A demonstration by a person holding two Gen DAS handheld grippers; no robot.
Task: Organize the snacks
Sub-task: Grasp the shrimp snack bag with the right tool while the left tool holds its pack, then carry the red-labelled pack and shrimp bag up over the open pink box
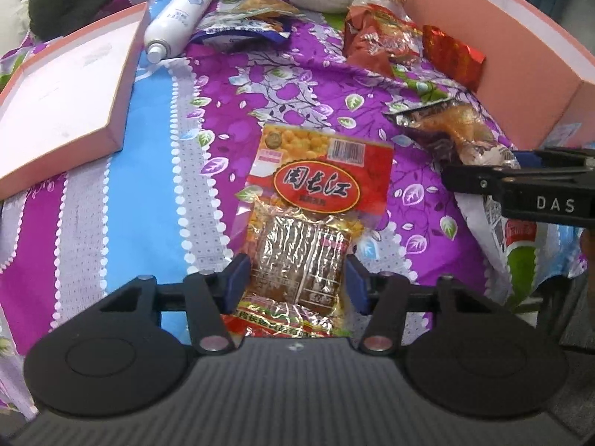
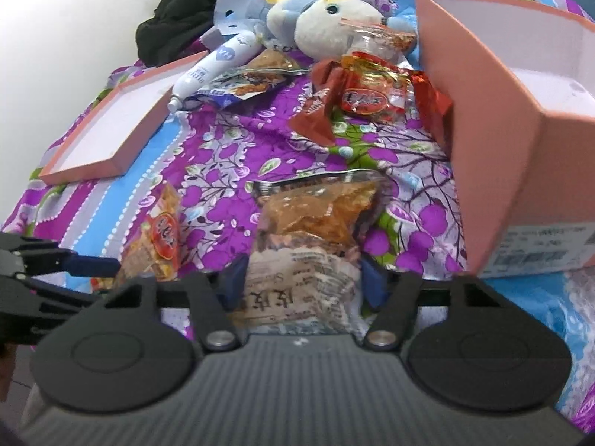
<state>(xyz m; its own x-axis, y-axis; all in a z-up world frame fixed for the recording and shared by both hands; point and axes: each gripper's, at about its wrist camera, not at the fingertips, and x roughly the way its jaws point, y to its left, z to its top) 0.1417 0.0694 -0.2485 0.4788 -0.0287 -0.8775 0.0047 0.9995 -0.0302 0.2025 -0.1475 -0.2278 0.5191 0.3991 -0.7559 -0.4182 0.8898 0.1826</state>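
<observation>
**Two grippers, a snack packet in each**

In the left wrist view the left gripper (image 1: 297,278) sits low in the frame, its blue pads pressed on both sides of a red-and-yellow snack packet (image 1: 316,200) lying on the purple floral bedspread (image 1: 260,85). In the right wrist view the right gripper (image 2: 301,282) is clamped on a clear packet of brown snacks (image 2: 316,219) at lower centre — the open pink box (image 2: 494,141) stands at the right edge, with more red wrapped snacks (image 2: 364,93) above.
</observation>
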